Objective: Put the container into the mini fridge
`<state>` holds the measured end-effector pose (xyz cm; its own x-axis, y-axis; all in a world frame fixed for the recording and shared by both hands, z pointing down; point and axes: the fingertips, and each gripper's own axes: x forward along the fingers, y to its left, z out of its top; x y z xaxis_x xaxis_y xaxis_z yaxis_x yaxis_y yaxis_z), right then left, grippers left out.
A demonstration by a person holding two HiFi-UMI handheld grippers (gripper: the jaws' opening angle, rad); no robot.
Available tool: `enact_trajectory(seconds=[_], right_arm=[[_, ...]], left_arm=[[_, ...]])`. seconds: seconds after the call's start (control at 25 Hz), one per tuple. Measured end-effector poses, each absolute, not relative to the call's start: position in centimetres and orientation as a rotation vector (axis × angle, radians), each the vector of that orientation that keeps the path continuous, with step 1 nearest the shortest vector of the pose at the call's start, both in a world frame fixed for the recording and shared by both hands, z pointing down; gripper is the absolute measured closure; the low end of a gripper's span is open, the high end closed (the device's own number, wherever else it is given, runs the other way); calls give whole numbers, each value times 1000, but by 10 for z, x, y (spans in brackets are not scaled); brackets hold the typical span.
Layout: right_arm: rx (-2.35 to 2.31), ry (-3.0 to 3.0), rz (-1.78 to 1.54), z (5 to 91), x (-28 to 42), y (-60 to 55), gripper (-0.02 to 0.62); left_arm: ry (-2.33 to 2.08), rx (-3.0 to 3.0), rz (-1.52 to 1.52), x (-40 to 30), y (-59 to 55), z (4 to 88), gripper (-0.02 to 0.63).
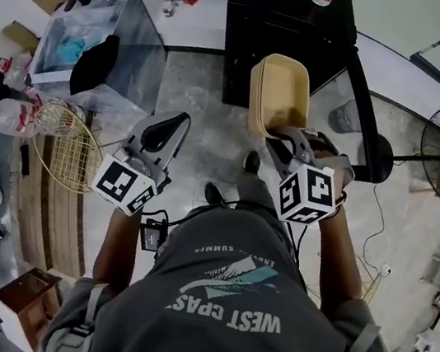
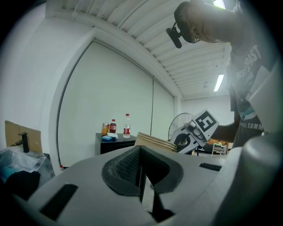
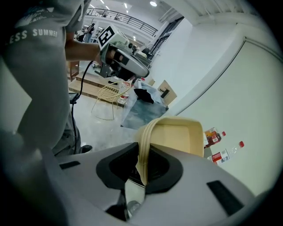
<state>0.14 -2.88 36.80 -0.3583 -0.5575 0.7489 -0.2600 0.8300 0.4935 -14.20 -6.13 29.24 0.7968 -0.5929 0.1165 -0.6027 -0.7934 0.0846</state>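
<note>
The right gripper [image 1: 282, 144] pinches the rim of the beige container [image 1: 281, 96], which hangs in the air just in front of the black mini fridge [image 1: 278, 51]. The fridge's door [image 1: 364, 124] looks swung open. The left gripper [image 1: 163, 133] is pressed together on nothing, off to the side. The hold is only on a thin edge, so the container should go in slowly and steadily, clearing the door frame before it is set down inside.

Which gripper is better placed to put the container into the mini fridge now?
Right. The right gripper is shut on the container at its rim, holding it just in front of the black mini fridge. The left gripper is shut on nothing, off to the side.
</note>
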Motion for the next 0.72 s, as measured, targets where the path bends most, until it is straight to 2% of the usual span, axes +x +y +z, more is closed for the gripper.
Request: enact_trajectory(seconds=[0.72], right_arm=[[506,-1973,-312,456,10,-118,532]], left_arm=[[-1113,2726,177,-158,-122,326,591]])
